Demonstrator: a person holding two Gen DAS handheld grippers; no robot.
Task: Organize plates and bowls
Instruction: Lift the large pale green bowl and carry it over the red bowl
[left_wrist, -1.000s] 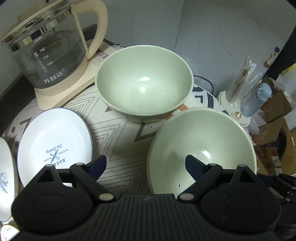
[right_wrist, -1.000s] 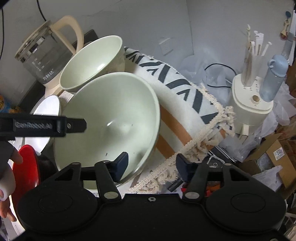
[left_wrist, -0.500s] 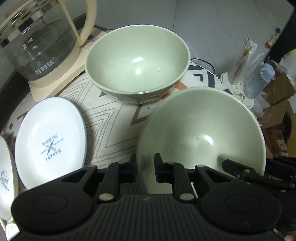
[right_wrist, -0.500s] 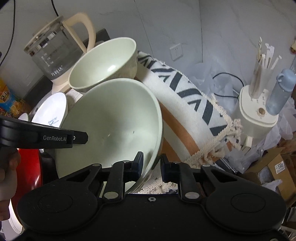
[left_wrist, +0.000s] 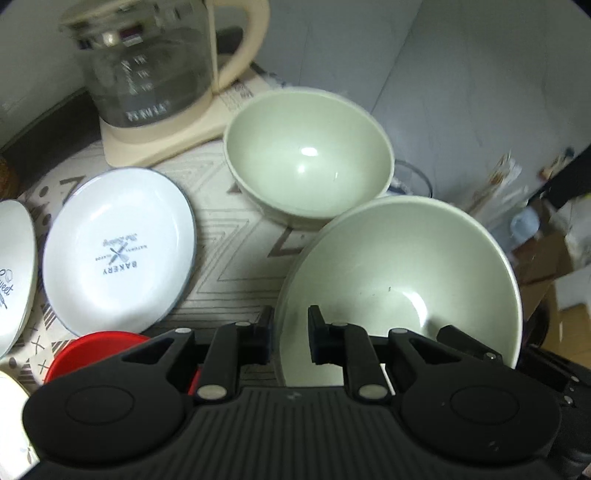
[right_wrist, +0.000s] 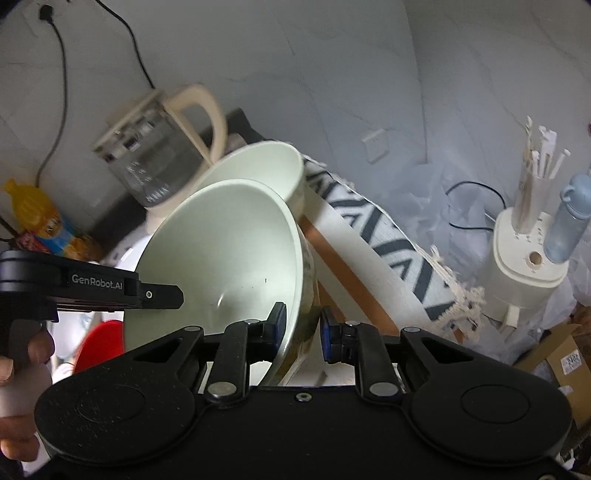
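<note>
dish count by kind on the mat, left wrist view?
Green bowls: 2, near bowl clamped at its rim by both grippers, far bowl on the mat
White plates: 2, BAKERY plate, plate cut off at the left edge
Red dish: 1, partly hidden
Total: 5

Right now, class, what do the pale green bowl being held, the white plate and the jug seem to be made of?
Held bowl: probably glazed ceramic or melamine; smooth, glossy, with bright highlights.
White plate: enamel or glazed ceramic; shiny white, thin dark rim, printed lettering.
Jug: clear glass body with printed marks, on a cream base of what looks like plastic.
</note>
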